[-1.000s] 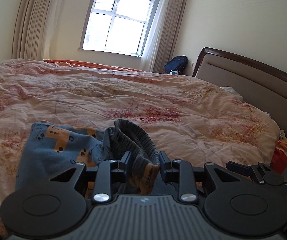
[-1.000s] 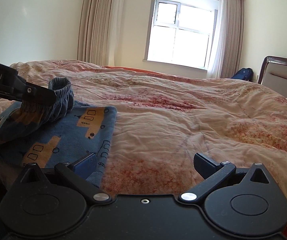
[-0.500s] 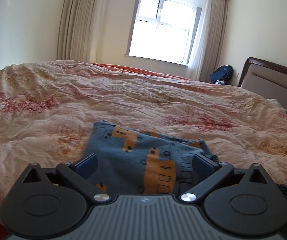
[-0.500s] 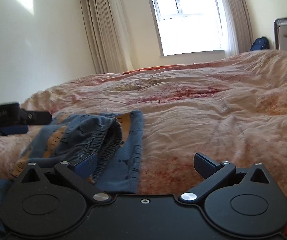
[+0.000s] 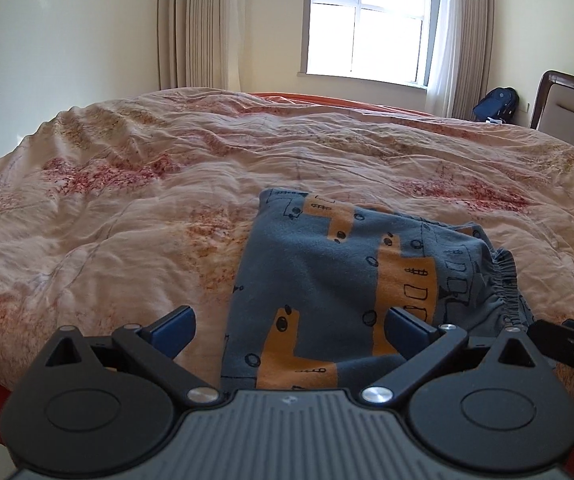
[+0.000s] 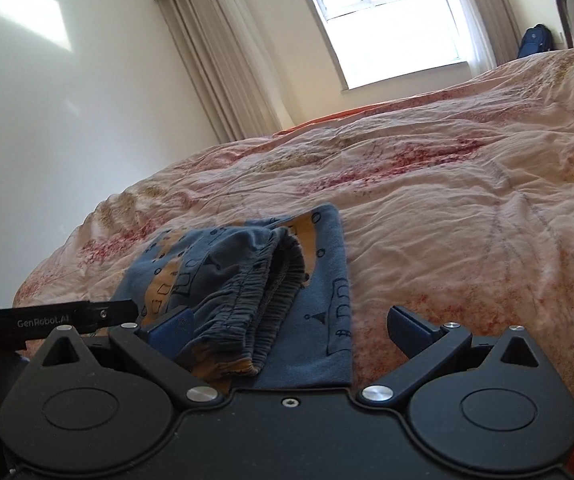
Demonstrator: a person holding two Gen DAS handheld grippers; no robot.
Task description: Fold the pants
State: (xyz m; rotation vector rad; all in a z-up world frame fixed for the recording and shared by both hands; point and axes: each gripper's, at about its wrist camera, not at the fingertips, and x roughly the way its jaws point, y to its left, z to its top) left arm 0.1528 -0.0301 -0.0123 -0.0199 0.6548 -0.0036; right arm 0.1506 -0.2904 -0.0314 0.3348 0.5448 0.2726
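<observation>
The pants (image 5: pixel 351 280) lie near the front edge of the bed (image 5: pixel 127 208), folded into a compact bundle with the elastic waistband (image 6: pixel 247 304) on top at the right side of the bundle — bunched and a little raised rather than flat. Both grippers hover low just before the bundle with jaws wide and nothing in them: the left gripper (image 5: pixel 291 326) faces the smooth folded side, the right gripper (image 6: pixel 291 326) faces the waistband end. The fold looks nearly done, so the step in hand is most likely tidying or one last fold. To do it well, I would press the waistband down first so the layers settle, then square the edges — the lower layer sticks out past the upper one on the right in the right wrist view. If another fold is wanted, pinch all layers together at the near corners, lift only a little, and lay them over evenly; grabbing just the top layer would pull the bundle apart. The quilt is soft and rumpled, so pushing may drag the cloth.
</observation>
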